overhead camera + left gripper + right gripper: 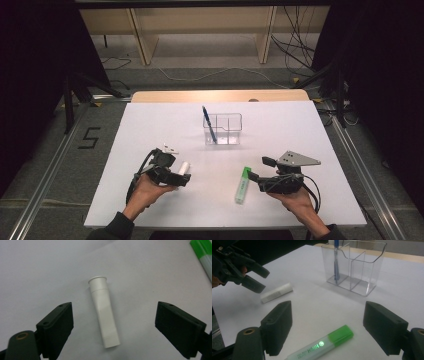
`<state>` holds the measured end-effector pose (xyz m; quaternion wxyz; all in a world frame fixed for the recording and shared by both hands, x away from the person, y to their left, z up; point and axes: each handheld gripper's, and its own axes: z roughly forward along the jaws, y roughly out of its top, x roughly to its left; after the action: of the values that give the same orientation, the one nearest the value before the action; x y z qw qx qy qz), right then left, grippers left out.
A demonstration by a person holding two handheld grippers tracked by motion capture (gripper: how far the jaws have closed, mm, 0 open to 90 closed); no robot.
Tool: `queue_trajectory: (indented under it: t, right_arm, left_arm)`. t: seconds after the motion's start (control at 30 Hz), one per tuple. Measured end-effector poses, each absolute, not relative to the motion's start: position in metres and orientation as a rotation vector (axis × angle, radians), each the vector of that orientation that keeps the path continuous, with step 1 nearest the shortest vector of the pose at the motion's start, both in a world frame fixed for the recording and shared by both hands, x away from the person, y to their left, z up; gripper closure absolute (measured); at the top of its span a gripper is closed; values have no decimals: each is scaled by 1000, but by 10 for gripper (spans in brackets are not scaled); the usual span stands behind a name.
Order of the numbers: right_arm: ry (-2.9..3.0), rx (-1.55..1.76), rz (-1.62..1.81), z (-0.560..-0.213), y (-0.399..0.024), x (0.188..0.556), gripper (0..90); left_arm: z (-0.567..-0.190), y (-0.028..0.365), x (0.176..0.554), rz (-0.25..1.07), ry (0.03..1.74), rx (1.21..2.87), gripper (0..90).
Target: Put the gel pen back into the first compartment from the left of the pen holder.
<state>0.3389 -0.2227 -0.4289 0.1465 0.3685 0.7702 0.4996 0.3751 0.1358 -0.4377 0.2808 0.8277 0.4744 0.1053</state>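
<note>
A white tube with a flared cap lies flat on the white table, between the wide-apart jaws of my left gripper. In the high view that tube pokes out just past the left gripper. A green-capped highlighter lies on the table under and between the jaws of my right gripper, which stands open and touches nothing. From above, the highlighter is just left of the right gripper. Neither gripper holds anything.
A clear plastic organizer with compartments stands at the table's centre back, and a blue pen leans upright in its left compartment. The organizer is ahead of the right gripper. A wooden table edge and floor cables lie beyond.
</note>
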Motion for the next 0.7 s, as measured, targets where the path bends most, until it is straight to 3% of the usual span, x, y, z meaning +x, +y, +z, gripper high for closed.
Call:
queue_trajectory:
  t: [0.7]
  right_arm:
    - [2247,1092,1351,-433,-220,339,229]
  left_arm:
    - [-435,125,374,260,1243,2250,149]
